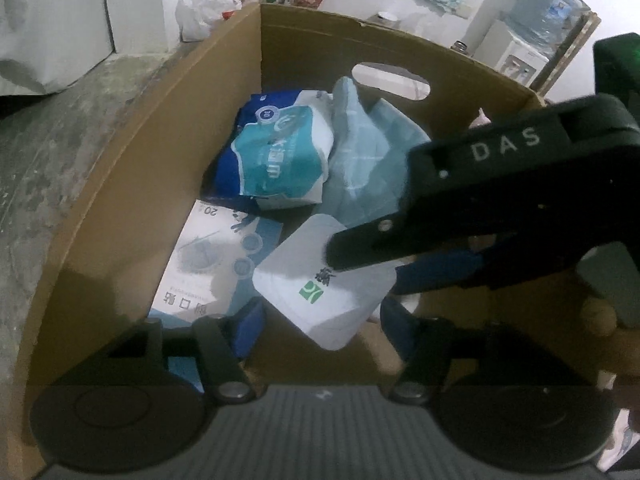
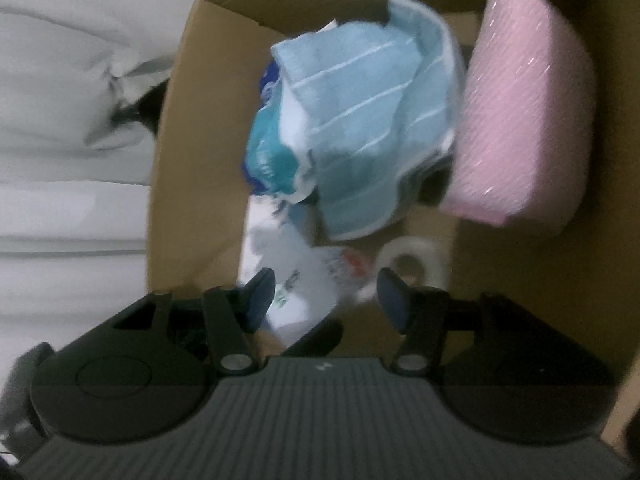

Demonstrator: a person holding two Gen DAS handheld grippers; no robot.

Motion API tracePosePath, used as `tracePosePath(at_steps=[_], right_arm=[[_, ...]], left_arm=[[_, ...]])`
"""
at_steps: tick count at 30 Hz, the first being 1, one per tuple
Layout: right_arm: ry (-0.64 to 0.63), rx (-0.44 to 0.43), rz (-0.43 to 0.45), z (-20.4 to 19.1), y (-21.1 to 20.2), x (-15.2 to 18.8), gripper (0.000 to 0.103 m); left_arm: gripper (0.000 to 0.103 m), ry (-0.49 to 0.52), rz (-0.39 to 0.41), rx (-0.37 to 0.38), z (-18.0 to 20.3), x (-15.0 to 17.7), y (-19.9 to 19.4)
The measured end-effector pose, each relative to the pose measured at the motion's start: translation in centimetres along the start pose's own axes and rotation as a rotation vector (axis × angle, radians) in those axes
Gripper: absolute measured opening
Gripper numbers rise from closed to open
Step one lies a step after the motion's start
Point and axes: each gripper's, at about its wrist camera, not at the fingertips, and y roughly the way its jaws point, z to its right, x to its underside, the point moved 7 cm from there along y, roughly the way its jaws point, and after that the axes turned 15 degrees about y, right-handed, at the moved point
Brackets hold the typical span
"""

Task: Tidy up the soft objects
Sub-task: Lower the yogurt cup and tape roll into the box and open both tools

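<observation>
The white tissue pack in the cardboard box looked light and squashy, best pinched across its short sides. Both the left gripper and the right gripper were spread, pinching nothing.

Crumpled blue towel in box

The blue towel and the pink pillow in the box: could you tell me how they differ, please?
The towel is light blue with thin white stripes; the pillow is plain pink. The towel lies crumpled over the packets in the middle; the pillow stands on edge, smooth and puffed, by the box wall. Both are soft and already inside the box.
</observation>
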Motion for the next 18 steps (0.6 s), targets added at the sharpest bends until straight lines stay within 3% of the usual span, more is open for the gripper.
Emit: tracePosePath(at_steps=[3,7,8,10,18], right_arm=[[-0.008,-0.036,-0.009,-0.7,0.2,0.4,0.052],[-0.046,-0.028,0.059,-1.5,-1.3,0.4,0.054],[-0.065,-0.025,0.077,-1.6,-2.0,0.5,0.054],[-0.101,-0.029,0.114,-2.0,-3.9,1.0,0.054],[-0.218,-0.149,0.26,-0.4,-15.4,5.5,0.063]], left_arm=[[0.061,0.003,0.011,0.003,0.3,-0.2,0.2],[0.062,0.002,0.028,-0.012,0.4,-0.1,-0.4],[0.067,-0.004,0.034,-0.009,0.4,-0.1,-0.7],[0.075,-0.017,0.062,-0.009,0.4,0.0,-1.8],[0.083,-0.026,0.176,0.008,2.3,0.0,-7.5]])
